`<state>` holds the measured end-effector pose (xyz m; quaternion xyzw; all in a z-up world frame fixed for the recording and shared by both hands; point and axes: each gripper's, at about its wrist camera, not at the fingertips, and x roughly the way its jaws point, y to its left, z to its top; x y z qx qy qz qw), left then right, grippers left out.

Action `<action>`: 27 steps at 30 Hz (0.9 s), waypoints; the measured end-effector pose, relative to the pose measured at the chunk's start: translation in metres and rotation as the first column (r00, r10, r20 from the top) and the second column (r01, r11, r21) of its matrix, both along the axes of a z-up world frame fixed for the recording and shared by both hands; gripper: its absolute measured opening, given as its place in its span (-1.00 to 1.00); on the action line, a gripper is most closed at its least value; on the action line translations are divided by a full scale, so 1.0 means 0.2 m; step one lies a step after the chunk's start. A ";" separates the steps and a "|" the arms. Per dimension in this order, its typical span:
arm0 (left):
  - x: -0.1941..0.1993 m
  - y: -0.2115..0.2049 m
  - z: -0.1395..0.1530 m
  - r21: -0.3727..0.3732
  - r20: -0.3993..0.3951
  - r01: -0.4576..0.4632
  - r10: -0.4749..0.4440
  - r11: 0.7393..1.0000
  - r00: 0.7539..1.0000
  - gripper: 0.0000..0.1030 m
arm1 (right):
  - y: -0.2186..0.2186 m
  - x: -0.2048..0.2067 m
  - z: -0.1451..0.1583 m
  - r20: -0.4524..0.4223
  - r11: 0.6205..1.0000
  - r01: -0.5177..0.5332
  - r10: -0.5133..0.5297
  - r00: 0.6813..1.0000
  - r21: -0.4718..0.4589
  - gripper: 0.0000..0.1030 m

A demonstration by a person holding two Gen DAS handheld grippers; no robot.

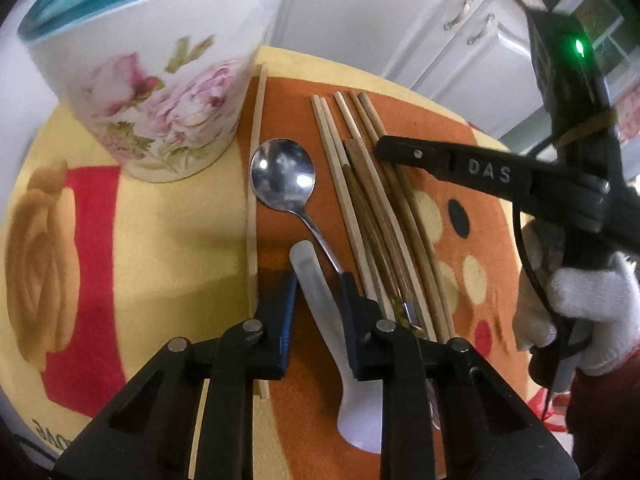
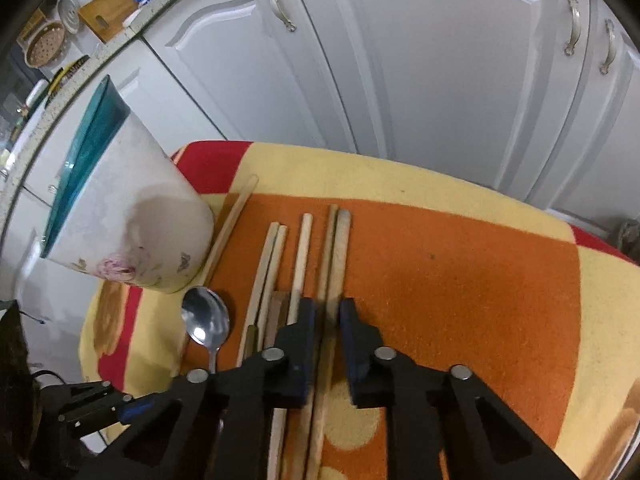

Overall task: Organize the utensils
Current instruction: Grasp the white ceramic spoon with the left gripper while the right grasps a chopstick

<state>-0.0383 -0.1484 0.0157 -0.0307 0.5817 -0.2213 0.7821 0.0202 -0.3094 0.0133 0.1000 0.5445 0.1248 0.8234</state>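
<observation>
A white floral cup with a teal rim [image 1: 160, 92] stands on the cloth at the back left; it also shows in the right wrist view [image 2: 132, 232]. A metal spoon [image 1: 284, 176], a white plastic spoon [image 1: 320, 300] and several wooden chopsticks [image 1: 360, 184] lie on the orange patch. My left gripper [image 1: 318, 280] is open, its fingers on either side of the white spoon's handle. My right gripper [image 2: 327, 312] is open, its fingers straddling two chopsticks [image 2: 338, 248]. It shows from the side in the left wrist view [image 1: 390, 148], above the chopsticks.
A yellow, red and orange cloth [image 2: 460, 280] covers the small table. One single chopstick [image 1: 256, 152] lies apart beside the cup. White cabinet doors [image 2: 400, 60] stand behind the table. A gloved hand [image 1: 580, 312] holds the right gripper.
</observation>
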 end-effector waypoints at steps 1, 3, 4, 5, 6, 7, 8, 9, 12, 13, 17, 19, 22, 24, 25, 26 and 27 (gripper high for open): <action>0.00 0.01 0.01 -0.015 0.000 0.001 -0.001 1.000 1.000 -0.71 | -0.01 -0.01 0.01 0.004 1.000 0.001 -0.001 1.000 -0.006 -0.83; -0.02 0.03 0.03 -0.019 0.020 0.004 -0.004 1.000 1.000 -0.87 | -0.04 -0.05 0.03 0.003 1.000 0.001 -0.001 1.000 -0.011 -0.90; -0.03 0.04 0.04 -0.019 0.032 0.006 -0.006 1.000 0.999 -0.88 | -0.05 -0.08 0.05 0.007 1.000 0.006 -0.006 1.000 -0.005 -0.90; -0.04 0.06 0.06 -0.024 0.044 0.010 -0.009 1.000 0.999 -0.88 | -0.07 -0.10 0.06 0.011 1.000 0.009 -0.009 1.000 -0.002 -0.90; -0.05 0.07 0.07 -0.032 0.053 0.013 -0.011 0.999 0.999 -0.88 | -0.08 -0.13 0.07 0.017 1.000 0.013 -0.013 1.000 -0.003 -0.90; -0.05 0.08 0.07 -0.035 0.057 0.014 -0.012 0.999 0.998 -0.89 | -0.10 -0.16 0.08 0.018 1.000 0.018 -0.018 1.000 -0.008 -0.90; -0.06 0.08 0.08 -0.037 0.059 0.013 -0.011 0.999 0.998 -0.90 | -0.11 -0.18 0.08 0.017 1.000 0.022 -0.022 1.000 -0.009 -0.90; -0.07 0.08 0.08 -0.043 0.062 0.014 -0.011 0.999 0.998 -0.90 | -0.12 -0.20 0.08 0.015 1.000 0.024 -0.024 1.000 -0.008 -0.90; -0.09 0.10 0.09 -0.047 0.071 0.021 -0.017 0.999 0.997 -0.90 | -0.13 -0.22 0.08 0.012 0.999 0.031 -0.031 0.999 -0.025 -0.90; -0.10 0.10 0.09 -0.041 0.071 0.016 -0.013 0.999 0.997 -0.91 | -0.13 -0.22 0.09 0.021 0.999 0.043 -0.043 0.999 -0.027 -0.90; -0.09 0.12 0.08 -0.024 0.072 -0.020 0.022 0.999 0.997 -0.90 | -0.09 -0.15 0.11 0.031 0.998 0.056 -0.056 0.998 0.006 -0.35; -0.09 0.13 0.08 -0.009 0.078 -0.027 0.028 1.000 0.997 -0.86 | -0.05 -0.11 0.10 0.030 0.999 0.032 -0.031 0.999 -0.009 -0.35; -0.07 0.13 0.07 0.014 0.078 -0.033 0.032 0.999 0.996 -0.72 | -0.01 -0.04 0.05 0.008 0.998 0.026 -0.026 1.000 -0.057 -0.55; -0.05 0.12 0.06 0.029 0.083 -0.029 0.027 0.999 0.996 -0.71 | -0.02 0.01 0.03 -0.001 0.998 0.045 -0.045 0.999 -0.051 -0.71; -0.04 0.10 0.06 0.038 0.084 -0.022 0.019 0.999 0.996 -0.70 | -0.03 0.03 0.01 -0.007 0.997 0.052 -0.053 0.999 -0.053 -0.74; -0.03 0.09 0.05 0.051 0.085 -0.011 0.007 0.999 0.996 -0.70 | -0.04 0.04 0.01 -0.006 0.997 0.054 -0.054 0.999 -0.059 -0.77; -0.02 0.07 0.03 0.070 0.086 -0.002 -0.004 0.998 0.996 -0.70 | -0.04 0.04 0.00 -0.003 0.997 0.052 -0.052 0.999 -0.057 -0.78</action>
